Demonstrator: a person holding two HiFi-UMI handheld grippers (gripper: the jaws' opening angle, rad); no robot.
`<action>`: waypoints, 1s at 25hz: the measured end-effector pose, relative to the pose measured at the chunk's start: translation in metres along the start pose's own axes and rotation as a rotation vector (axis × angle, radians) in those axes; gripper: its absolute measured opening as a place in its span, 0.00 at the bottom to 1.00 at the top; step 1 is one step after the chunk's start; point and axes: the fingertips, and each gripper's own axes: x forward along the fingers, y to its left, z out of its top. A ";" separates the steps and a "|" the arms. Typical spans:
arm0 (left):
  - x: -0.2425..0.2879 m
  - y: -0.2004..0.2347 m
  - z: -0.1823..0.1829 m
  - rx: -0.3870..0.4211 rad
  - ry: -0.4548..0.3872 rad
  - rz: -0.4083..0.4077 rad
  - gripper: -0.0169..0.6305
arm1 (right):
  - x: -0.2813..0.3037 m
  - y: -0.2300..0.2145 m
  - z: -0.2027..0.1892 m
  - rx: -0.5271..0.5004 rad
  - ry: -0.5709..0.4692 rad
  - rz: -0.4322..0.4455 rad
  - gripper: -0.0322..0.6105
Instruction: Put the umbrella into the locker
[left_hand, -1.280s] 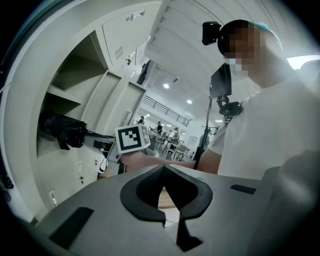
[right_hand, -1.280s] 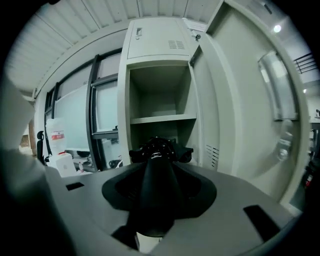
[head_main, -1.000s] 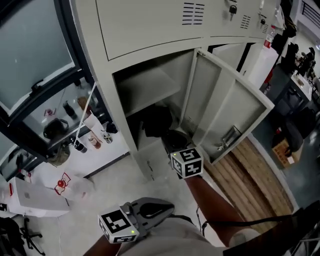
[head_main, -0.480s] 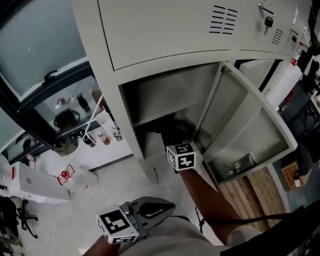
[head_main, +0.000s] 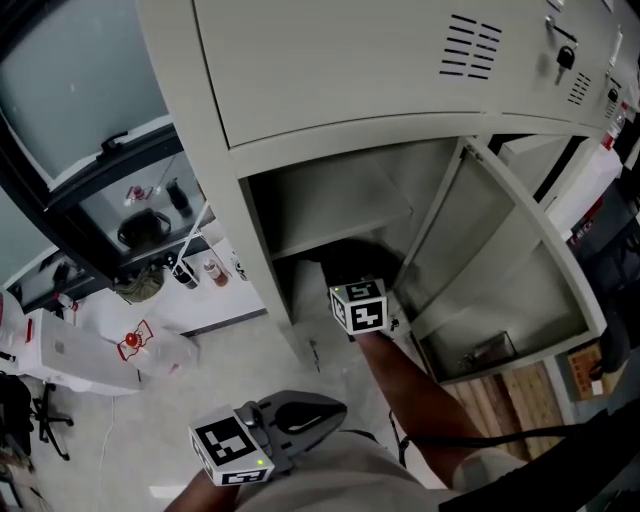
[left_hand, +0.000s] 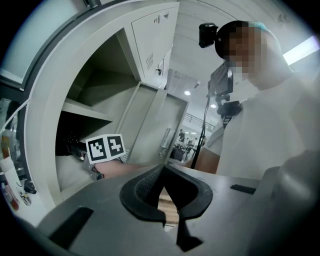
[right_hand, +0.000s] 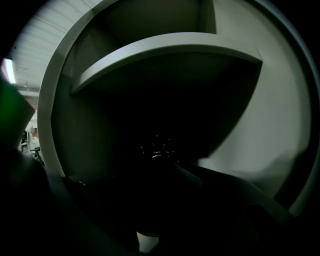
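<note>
The grey locker stands with its door swung open to the right. Under its inner shelf lies the dark lower compartment. My right gripper, with its marker cube, reaches into that compartment's mouth. A black umbrella sits between its wide-set jaws and is mostly lost in shadow. In the right gripper view the umbrella is a dark mass with a few glints, pointing at the compartment's back. My left gripper hangs low near my body, shut and empty. Its pads meet at the tips.
A glass-fronted unit with bottles stands left of the locker. A white bag with red print lies on the floor beside it. A wooden platform lies below the open door. The door's latch plate juts inward.
My right gripper has carried the umbrella forward and a little down, deeper into the lower compartment. The left gripper drifted slightly sideways and stays shut.
</note>
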 end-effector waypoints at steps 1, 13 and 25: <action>0.001 0.001 0.000 -0.001 -0.001 0.002 0.04 | 0.001 0.000 0.000 -0.010 0.000 0.001 0.28; 0.011 -0.005 -0.002 -0.014 -0.008 0.004 0.04 | 0.011 0.003 -0.023 -0.028 0.141 0.044 0.30; 0.009 -0.020 -0.011 -0.029 -0.018 -0.011 0.04 | -0.016 0.004 -0.013 -0.061 0.120 0.057 0.33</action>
